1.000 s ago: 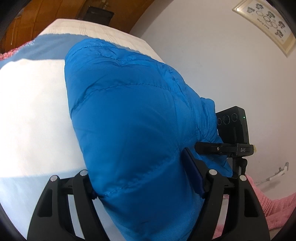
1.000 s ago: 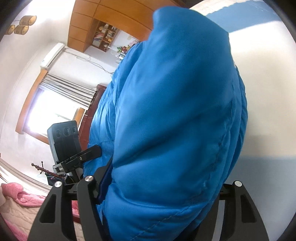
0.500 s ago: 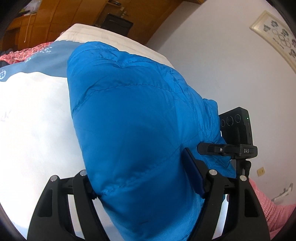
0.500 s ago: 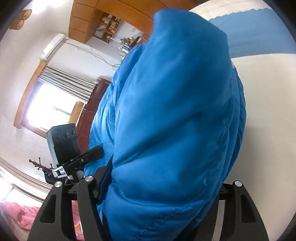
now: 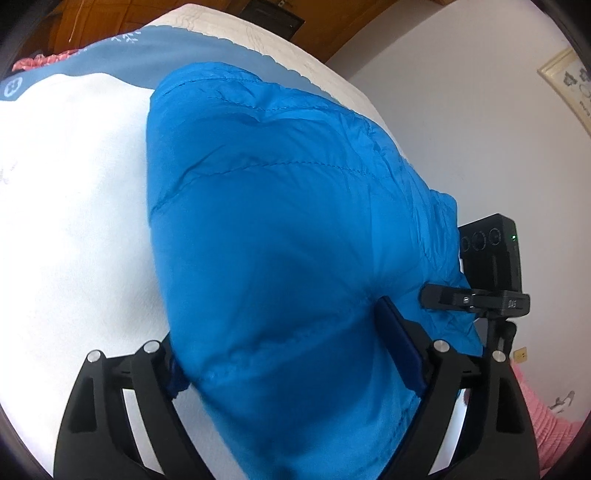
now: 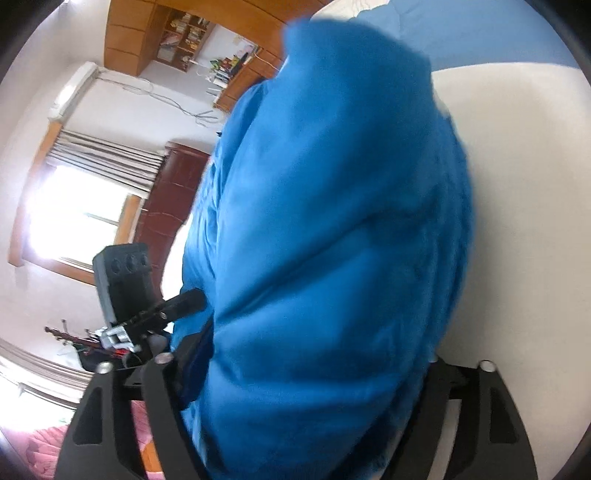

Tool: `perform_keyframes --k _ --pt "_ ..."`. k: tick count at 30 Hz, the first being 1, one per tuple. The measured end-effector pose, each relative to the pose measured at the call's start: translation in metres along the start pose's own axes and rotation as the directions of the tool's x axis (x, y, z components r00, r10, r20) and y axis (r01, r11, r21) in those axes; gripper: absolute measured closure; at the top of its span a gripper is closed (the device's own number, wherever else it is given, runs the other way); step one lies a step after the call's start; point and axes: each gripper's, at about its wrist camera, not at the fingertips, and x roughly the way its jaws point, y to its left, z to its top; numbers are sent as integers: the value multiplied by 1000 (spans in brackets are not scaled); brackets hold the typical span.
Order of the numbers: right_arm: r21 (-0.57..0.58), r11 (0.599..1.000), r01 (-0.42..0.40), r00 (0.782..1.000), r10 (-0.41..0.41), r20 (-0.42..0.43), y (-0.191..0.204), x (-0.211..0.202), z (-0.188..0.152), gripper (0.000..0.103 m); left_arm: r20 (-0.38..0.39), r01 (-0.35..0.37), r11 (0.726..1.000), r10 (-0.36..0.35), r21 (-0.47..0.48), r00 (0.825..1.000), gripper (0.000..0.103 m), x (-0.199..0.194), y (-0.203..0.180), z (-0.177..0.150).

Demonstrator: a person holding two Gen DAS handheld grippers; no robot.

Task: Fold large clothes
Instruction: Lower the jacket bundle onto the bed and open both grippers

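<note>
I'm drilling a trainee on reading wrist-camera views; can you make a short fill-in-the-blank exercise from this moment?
1. The puffy quilted jacket gripped between the fingers of both grippers is ____ in colour.
2. In the left wrist view, the bed cover under the jacket is mostly ____.
3. In the right wrist view, the bright window lies to the ____ of the jacket.
4. The left gripper and the right gripper are each ____ on the jacket.

Missing words: blue; white; left; shut

A home bedroom: a bed with white-and-blue bedding, a curtained window, wooden cupboards, a framed picture.
</note>
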Motion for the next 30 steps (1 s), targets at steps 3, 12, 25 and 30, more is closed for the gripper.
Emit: perform_keyframes --k 3,12,25,30 --pt "-32 999 43 999 -42 16 9 -17 -22 21 4 -30 999 30 18 1000 17 -15 7 7" --pt "15 995 98 990 -99 101 -13 -85 -83 23 37 -93 994 91 52 995 16 -32 18 -20" --pt "75 954 289 948 -296 118 -10 -100 -58 25 13 -265 964 265 12 964 15 -37 1 -6" --pt "6 899 438 887 -433 161 46 -117 -75 10 39 -382 924 381 18 924 12 -53 -30 -10"
